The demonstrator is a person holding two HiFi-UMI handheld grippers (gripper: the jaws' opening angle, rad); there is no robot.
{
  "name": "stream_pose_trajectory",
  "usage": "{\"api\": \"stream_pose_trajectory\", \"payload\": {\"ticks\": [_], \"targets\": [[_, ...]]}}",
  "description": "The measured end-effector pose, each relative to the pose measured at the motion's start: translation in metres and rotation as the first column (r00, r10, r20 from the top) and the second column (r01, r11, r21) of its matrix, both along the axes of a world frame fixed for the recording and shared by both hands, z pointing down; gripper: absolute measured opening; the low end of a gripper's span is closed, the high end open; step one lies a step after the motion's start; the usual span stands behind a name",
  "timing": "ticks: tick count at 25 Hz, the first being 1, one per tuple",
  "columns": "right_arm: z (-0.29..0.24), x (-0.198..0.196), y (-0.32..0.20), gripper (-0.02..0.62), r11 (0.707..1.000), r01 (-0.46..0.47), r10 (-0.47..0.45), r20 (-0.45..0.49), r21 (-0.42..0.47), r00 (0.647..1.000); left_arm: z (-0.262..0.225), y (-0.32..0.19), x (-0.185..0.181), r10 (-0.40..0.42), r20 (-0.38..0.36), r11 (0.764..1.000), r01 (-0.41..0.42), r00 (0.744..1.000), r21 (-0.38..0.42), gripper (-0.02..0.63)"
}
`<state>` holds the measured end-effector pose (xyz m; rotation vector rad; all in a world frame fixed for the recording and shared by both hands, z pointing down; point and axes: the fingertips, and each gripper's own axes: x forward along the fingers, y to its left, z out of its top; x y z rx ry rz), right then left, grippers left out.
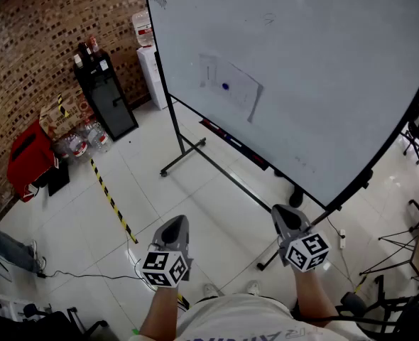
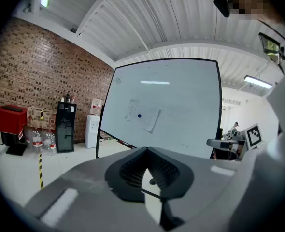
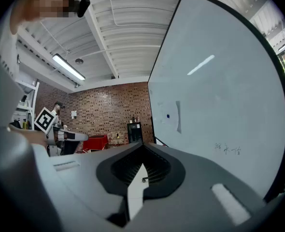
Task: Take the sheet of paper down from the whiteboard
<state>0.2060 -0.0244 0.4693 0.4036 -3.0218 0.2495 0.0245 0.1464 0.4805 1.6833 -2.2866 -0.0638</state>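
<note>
A white sheet of paper (image 1: 229, 86) hangs on the whiteboard (image 1: 323, 69), pinned by a small blue magnet (image 1: 225, 87). In the left gripper view the sheet of paper (image 2: 142, 115) sits at mid-board, far ahead. The right gripper view shows the sheet of paper (image 3: 170, 116) edge-on at the board's left. My left gripper (image 1: 175, 227) is shut and empty, low and well short of the board. My right gripper (image 1: 285, 215) is shut and empty too, close to the board's lower edge.
The whiteboard stands on a black wheeled frame (image 1: 183, 155). Along the brick wall stand a black cabinet (image 1: 104, 91), a white water dispenser (image 1: 150, 61), water bottles (image 1: 82, 139) and a red machine (image 1: 28, 155). Yellow-black tape (image 1: 110, 199) crosses the tiled floor. Chairs and stands (image 1: 417, 135) are at the right.
</note>
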Motion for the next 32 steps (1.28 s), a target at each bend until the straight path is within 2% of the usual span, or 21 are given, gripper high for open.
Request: {"api": "stream_pose_trajectory", "payload": {"ticks": [5, 11, 19, 27, 32], "targets": [[0.006, -0.015, 0.009, 0.008, 1.000, -0.002, 0.002, -0.019, -0.007, 1.000, 0.006, 0.015, -0.012, -0.004, -0.013, 1.000, 0.004, 1.000, -0.001, 0.002], [0.007, -0.050, 0.032, 0.007, 1.000, 0.019, -0.019, -0.040, 0.004, 0.999, 0.016, 0.049, -0.042, -0.030, -0.043, 1.000, 0.030, 0.999, 0.008, 0.002], [0.005, -0.087, 0.054, 0.008, 0.999, 0.032, -0.030, -0.063, 0.026, 0.998, 0.028, 0.075, -0.074, -0.015, -0.075, 1.000, 0.016, 0.997, 0.016, 0.002], [0.008, -0.113, 0.030, 0.006, 1.000, 0.010, -0.009, -0.068, 0.020, 0.998, 0.030, 0.050, -0.100, 0.009, -0.074, 1.000, -0.008, 0.997, 0.016, 0.002], [0.012, -0.146, -0.004, 0.008, 1.000, 0.013, -0.013, -0.050, 0.016, 0.999, 0.036, 0.017, -0.133, 0.001, -0.074, 1.000, -0.001, 0.997, -0.005, 0.002]]}}
